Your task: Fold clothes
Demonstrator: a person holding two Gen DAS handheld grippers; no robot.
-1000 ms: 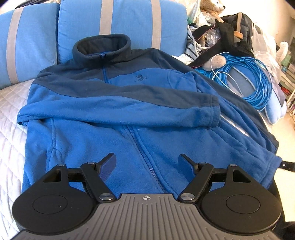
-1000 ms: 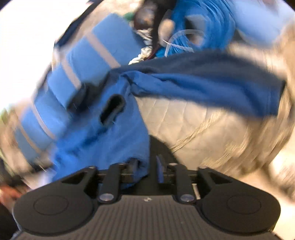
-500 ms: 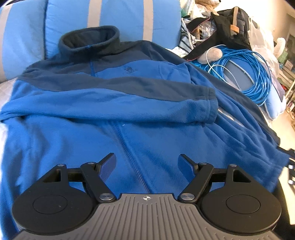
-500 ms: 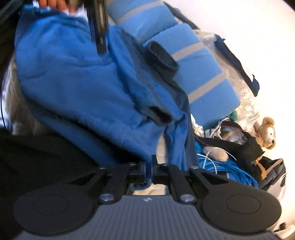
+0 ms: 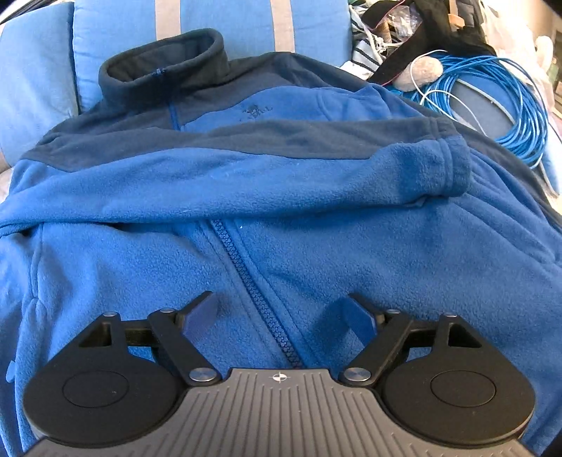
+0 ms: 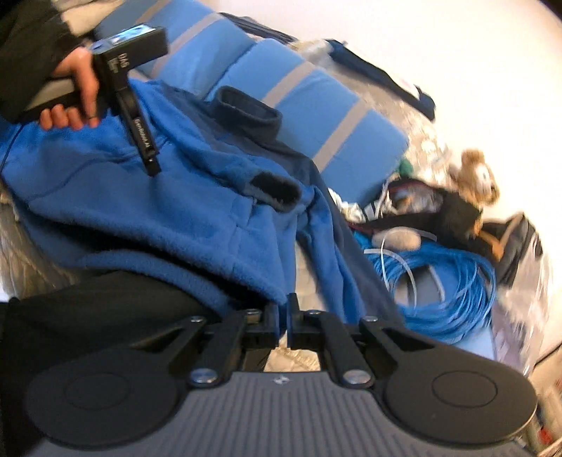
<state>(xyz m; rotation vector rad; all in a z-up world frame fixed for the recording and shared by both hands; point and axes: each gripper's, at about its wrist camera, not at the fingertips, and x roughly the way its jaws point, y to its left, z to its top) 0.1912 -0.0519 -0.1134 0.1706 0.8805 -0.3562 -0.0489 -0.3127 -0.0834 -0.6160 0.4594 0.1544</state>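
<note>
A blue fleece jacket [image 5: 316, 246] lies face up on the bed, dark collar [image 5: 165, 66] at the far end. One sleeve is folded across the chest, its cuff [image 5: 449, 165] at the right. My left gripper [image 5: 279, 311] hovers low over the lower front, straddling the zipper [image 5: 246, 267]; its jaws are opening and grip nothing. In the right wrist view a hand [image 6: 73, 95] holds that left tool above the jacket [image 6: 175, 211]. My right gripper [image 6: 283, 309] is shut on the jacket's hem corner at the near right side.
Blue cushions with grey stripes [image 5: 246, 21] stand behind the collar. A coil of blue cable [image 6: 439, 281], a teddy bear [image 6: 474, 175] and a black bag [image 5: 439, 21] crowd the jacket's right side. Quilted white bedding [image 6: 21, 239] shows at the left.
The left gripper sank closer to the jacket and its jaws spread slightly. The right gripper rolled over, and its jaws closed on the hem.
</note>
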